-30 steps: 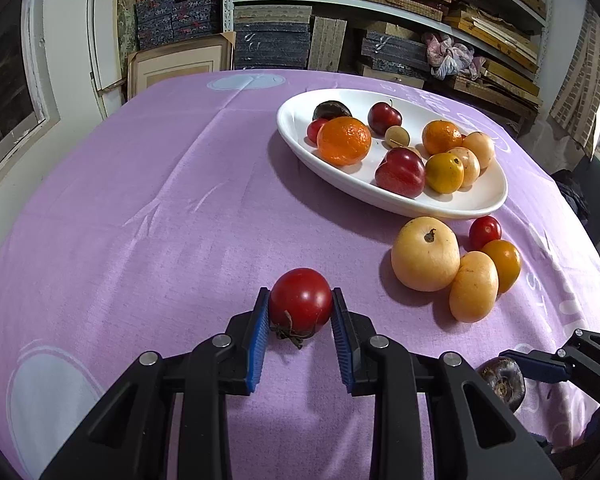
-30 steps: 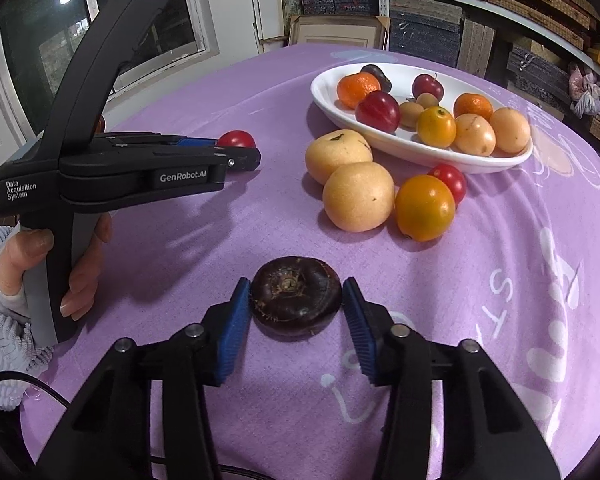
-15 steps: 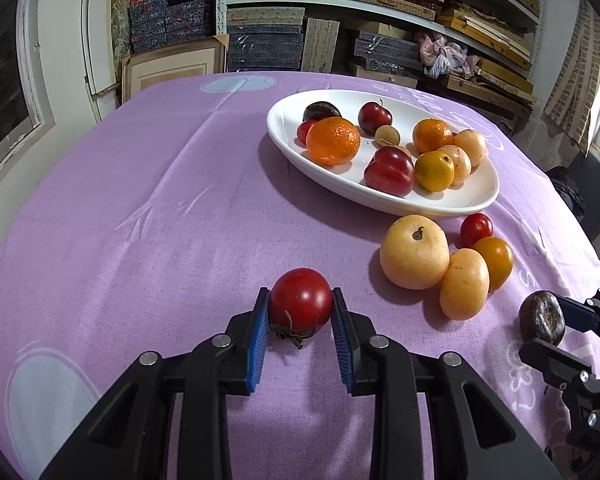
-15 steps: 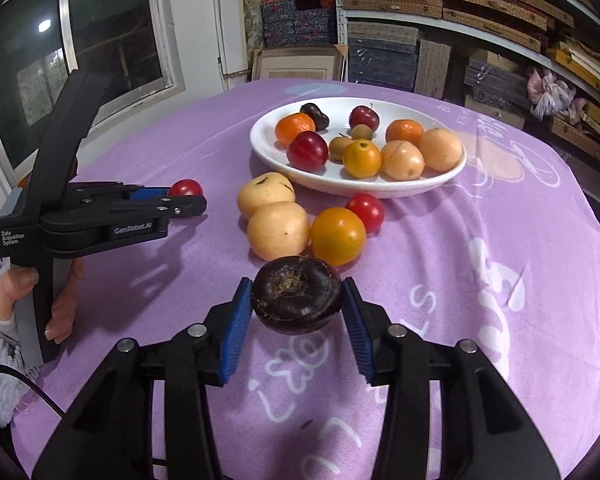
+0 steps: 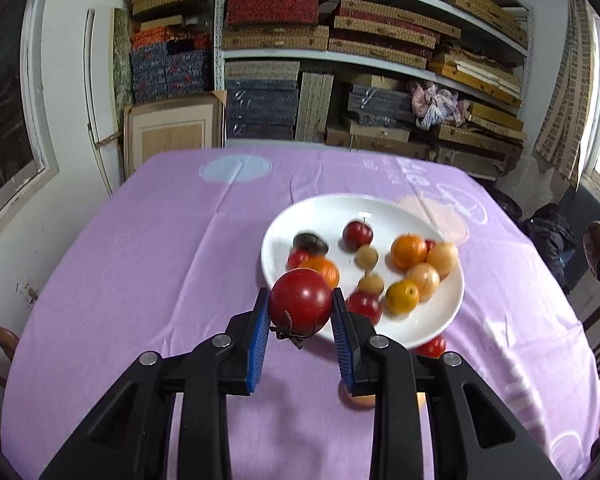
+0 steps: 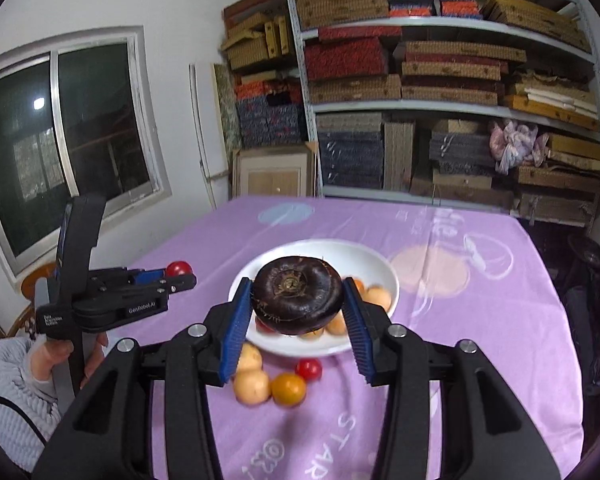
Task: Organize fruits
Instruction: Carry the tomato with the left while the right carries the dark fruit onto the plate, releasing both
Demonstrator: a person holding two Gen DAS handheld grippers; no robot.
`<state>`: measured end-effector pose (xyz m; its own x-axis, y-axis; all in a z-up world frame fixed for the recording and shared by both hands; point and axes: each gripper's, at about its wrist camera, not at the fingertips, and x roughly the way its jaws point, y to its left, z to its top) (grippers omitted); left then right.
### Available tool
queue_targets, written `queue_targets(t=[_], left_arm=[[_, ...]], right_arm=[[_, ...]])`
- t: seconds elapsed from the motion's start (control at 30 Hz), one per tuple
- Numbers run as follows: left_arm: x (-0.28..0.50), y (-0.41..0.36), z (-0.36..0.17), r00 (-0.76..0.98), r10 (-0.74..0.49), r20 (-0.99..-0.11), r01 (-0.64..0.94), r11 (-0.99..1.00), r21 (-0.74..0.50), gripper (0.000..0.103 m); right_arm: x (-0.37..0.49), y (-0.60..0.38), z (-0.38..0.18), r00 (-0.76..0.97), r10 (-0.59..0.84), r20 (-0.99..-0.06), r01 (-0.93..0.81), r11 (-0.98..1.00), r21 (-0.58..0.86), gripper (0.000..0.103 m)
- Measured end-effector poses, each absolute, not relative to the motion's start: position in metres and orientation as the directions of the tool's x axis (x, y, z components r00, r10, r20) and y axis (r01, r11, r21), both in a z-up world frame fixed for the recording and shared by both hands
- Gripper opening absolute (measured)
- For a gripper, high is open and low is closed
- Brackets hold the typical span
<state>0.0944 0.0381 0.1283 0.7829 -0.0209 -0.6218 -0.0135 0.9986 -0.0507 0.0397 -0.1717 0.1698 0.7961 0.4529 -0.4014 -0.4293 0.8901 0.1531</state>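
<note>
My left gripper (image 5: 300, 312) is shut on a red tomato (image 5: 300, 300) and holds it in the air near the front-left rim of the white plate (image 5: 324, 212), which holds several fruits. My right gripper (image 6: 296, 300) is shut on a dark purple-brown fruit (image 6: 298, 294) and holds it high above the table, in front of the plate (image 6: 364, 256). The left gripper with its tomato (image 6: 179, 269) also shows at the left in the right wrist view. Two yellow pears (image 6: 252, 384), an orange tomato (image 6: 288, 389) and a small red tomato (image 6: 309, 369) lie on the cloth before the plate.
A purple cloth (image 5: 160, 248) covers the table. Shelves stacked with boxes (image 5: 340, 40) stand behind it, a window (image 6: 72, 136) on the left wall. A small red tomato (image 5: 432, 347) lies just outside the plate's near rim.
Both grippers have risen from the table with their fruits and moved toward the plate. The views now look down on the plate from higher up.
</note>
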Motion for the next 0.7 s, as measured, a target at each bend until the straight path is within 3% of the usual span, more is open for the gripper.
queue_targets(t=[0.2, 0.5, 0.7], left_arm=[[0.144, 0.021, 0.145, 0.794, -0.013, -0.607, -0.028, 0.998, -0.058, 0.03], [0.232, 0.007, 0.082, 0.69, -0.013, -0.724, -0.016, 0.999, -0.033, 0.03], [0.251, 0.003, 0.056, 0.687, -0.005, -0.727, 0.0, 1.0, -0.007, 0.031]], right_arm=[[0.085, -0.166, 0.193, 0.81, 0.485, -0.329, -0.425, 0.873, 0.239, 0.044], [0.176, -0.119, 0.098, 0.708, 0.424, -0.564, -0.416, 0.897, 0.15, 0.044], [0.208, -0.107, 0.058, 0.662, 0.384, -0.644, -0.421, 0.901, 0.105, 0.044]])
